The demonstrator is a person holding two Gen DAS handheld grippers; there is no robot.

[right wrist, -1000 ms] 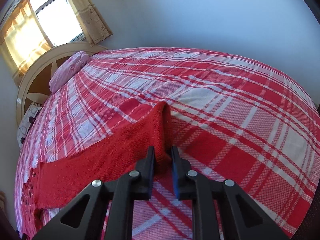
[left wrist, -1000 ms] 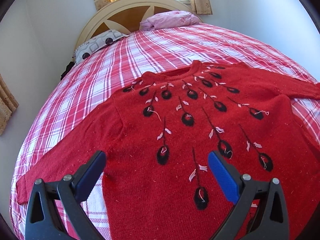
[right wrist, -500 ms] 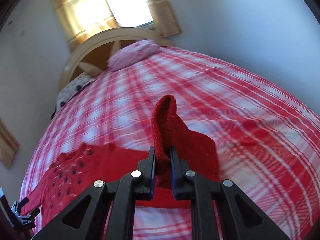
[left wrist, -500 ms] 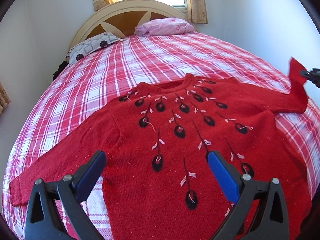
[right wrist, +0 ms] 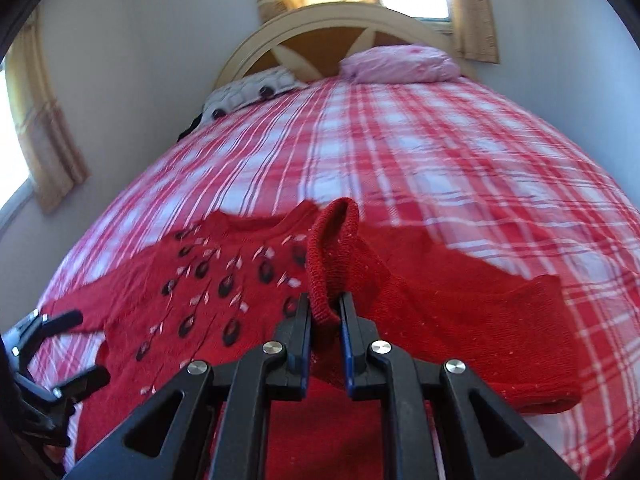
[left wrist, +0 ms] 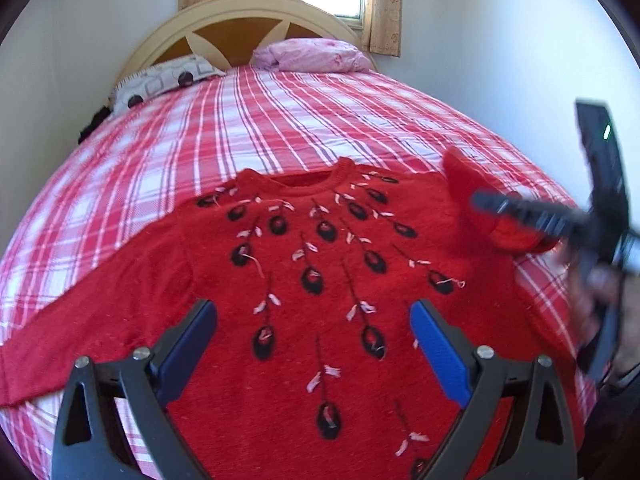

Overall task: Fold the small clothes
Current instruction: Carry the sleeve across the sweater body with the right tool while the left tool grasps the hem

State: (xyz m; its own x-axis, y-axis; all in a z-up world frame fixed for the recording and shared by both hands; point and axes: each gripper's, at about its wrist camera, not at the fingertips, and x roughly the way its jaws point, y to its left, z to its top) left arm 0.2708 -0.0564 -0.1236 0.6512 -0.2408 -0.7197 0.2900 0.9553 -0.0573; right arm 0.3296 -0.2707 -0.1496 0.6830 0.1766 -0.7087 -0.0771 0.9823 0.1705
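Right wrist view: right gripper [right wrist: 325, 316] is clamped on the cuff [right wrist: 332, 248] of the sweater's right sleeve [right wrist: 460, 320], cuff standing up out of the jaws, sleeve trailing back in a loose fold toward the shoulder. The sweater [left wrist: 320, 280] lies face up and mostly flat on the plaid bedspread [left wrist: 260, 120], neck hole toward the headboard [left wrist: 248, 12], hem toward the camera. All places below are given from the sweater.

Left wrist view: left gripper [left wrist: 314, 344] hangs over the sweater's lower chest with its blue pads spread wide, nothing between them, not touching the knit as far as I can tell. The right gripper shows blurred at the sweater's right shoulder with the red cuff in it. The left sleeve [left wrist: 80, 320] is laid out straight to the side of the sweater, untouched.

Step in hand, as I read it: folding the right sleeve across the chest. To do it well:
- keep the cuff low and carry it straight across the sweater, so the sleeve creases at the shoulder seam and not mid-arm
- lay the sleeve flat over the flower pattern, cuff ending inside the sweater's outline, no twist in the tube
- the left gripper could press down on the sweater body so the whole thing doesn't drag sideways on the bedspread
- let go only once the cuff rests on the knit; knit is soft and heavy, will slump if dropped from height

Left sleeve and the bottom fold not yet done.
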